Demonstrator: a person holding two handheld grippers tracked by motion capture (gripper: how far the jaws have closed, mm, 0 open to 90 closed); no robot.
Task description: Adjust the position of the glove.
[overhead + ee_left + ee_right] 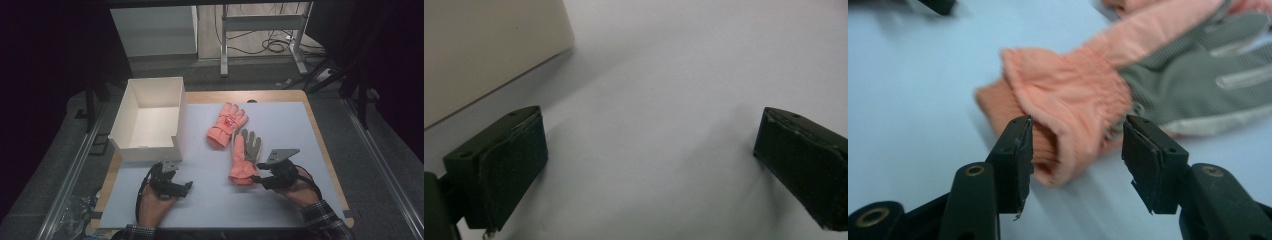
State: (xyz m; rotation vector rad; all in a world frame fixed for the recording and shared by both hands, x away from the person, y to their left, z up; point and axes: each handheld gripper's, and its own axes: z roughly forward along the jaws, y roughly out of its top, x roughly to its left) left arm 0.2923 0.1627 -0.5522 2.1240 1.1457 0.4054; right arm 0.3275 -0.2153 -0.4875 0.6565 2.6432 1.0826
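Observation:
Two salmon-pink gloves lie on the pale mat (285, 130). The far glove (227, 124) lies back up. The near glove (243, 155) lies grey palm up with its cuff toward me; its knit cuff (1068, 95) sits just ahead of and partly between the jaws of my right gripper (1075, 135), which stand apart without pressing on it. In the high view my right gripper (256, 178) points left at that cuff. My left gripper (187, 186) rests low on the mat at the front left, open (651, 130), with bare mat between its jaws.
A white open-topped box (180, 120) stands at the mat's back left corner, and its wall (474, 50) is close to my left gripper. The wooden table edge (327, 150) frames the mat. Beyond the table are a metal frame and cables on the floor.

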